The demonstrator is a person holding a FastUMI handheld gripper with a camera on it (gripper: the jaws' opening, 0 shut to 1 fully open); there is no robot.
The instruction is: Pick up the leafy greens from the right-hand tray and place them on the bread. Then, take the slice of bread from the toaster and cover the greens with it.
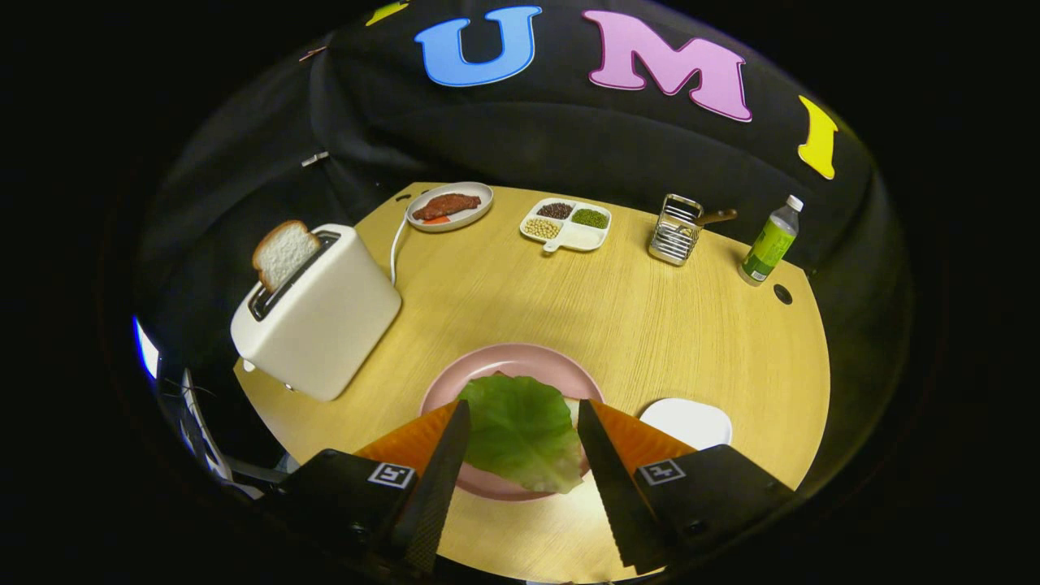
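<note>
The hand-held gripper (522, 414) is spread wide with nothing between its fingers, above a round pink plate (463, 382) on the wood-grain desk (634, 317). A crinkled leaf of greens (520, 431) lies flat on the plate, in the gap between the fingers, with a sliver of bread (573, 406) showing at its edge. A porous slice (283, 253) stands upright in the smooth white toaster (325, 325), beyond the left finger; a white tray (691, 422) lies just past the right finger.
</note>
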